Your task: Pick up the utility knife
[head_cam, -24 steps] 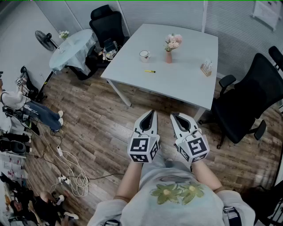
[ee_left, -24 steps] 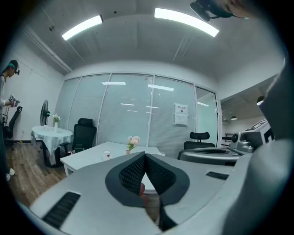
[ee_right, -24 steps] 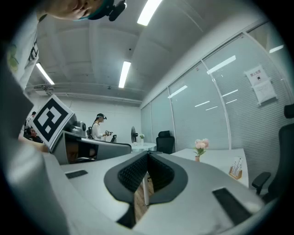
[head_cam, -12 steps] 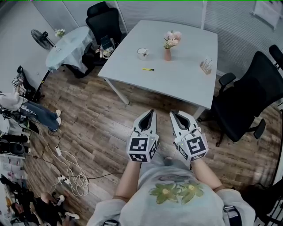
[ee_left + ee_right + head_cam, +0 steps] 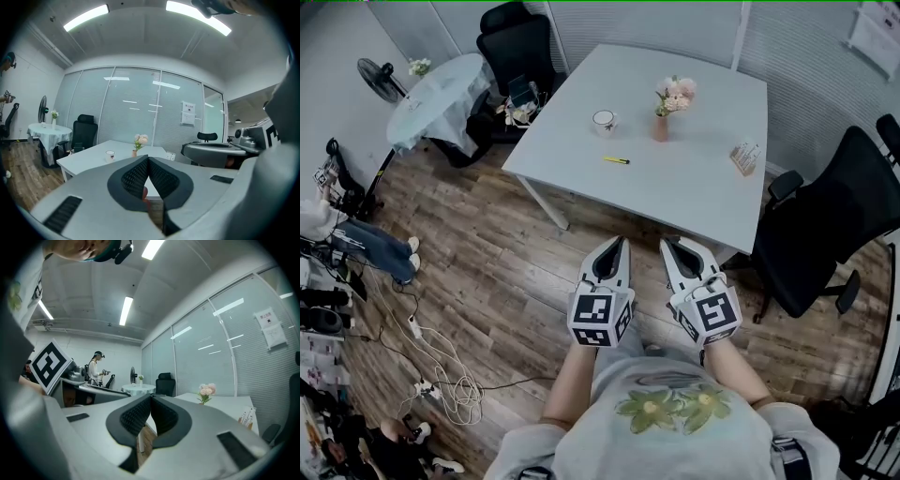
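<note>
While both grippers hung side by side above wood floor (image 5: 506, 272), short of table (image 5: 703, 187): left gripper (image 5: 622, 241) fingers clenched tip to tip, empty. Right gripper (image 5: 665, 243) likewise pinched together on nothing. Yellow utility knife (image 5: 616, 160) lay untouched on table, 12 o'clock from grippers; mug (image 5: 604, 120) at knife's 11 o'clock, flower vase (image 5: 662, 127) at 1 o'clock.

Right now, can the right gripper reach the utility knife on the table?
Probably not yet. The utility knife lies on the table, well ahead of the right gripper, held over the floor, fingers shut. Nothing blocks the way.
</note>
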`<action>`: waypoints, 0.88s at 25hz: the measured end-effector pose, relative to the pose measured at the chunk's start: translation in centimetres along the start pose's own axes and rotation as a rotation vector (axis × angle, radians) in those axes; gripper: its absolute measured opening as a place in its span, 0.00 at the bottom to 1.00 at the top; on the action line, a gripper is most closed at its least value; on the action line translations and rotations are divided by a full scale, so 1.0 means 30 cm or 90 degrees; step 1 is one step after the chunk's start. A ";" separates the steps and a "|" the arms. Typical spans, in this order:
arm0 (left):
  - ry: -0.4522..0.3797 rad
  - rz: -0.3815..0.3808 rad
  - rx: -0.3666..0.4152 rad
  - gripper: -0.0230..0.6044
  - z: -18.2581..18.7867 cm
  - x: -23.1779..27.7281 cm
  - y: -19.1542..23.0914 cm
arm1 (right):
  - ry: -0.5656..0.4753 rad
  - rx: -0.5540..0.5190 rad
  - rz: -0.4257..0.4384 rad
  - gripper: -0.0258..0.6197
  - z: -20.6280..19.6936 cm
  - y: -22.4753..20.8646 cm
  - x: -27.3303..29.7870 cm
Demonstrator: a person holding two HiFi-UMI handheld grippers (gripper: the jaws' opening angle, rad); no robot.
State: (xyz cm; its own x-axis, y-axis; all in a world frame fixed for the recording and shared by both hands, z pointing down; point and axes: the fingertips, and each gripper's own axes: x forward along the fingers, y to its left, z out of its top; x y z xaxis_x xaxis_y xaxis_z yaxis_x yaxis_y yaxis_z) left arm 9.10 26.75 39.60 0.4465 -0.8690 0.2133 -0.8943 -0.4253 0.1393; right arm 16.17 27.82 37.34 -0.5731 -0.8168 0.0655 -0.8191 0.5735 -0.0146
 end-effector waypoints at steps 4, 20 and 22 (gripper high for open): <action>0.003 -0.007 -0.004 0.04 0.031 0.118 0.124 | 0.008 -0.005 0.000 0.04 -0.002 -0.045 0.172; -0.017 -0.017 0.000 0.04 0.219 0.461 0.598 | -0.021 -0.036 -0.002 0.04 0.140 -0.161 0.744; -0.015 -0.020 0.001 0.04 0.218 0.480 0.630 | -0.030 -0.039 -0.006 0.05 0.153 -0.171 0.779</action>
State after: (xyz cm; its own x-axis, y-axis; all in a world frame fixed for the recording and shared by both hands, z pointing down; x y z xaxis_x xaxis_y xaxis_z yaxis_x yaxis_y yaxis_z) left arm -1.57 4.54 38.99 0.4730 -0.8610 0.1868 -0.8802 -0.4522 0.1441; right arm 6.86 5.51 34.36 -0.5676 -0.8231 0.0185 -0.8219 0.5678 0.0464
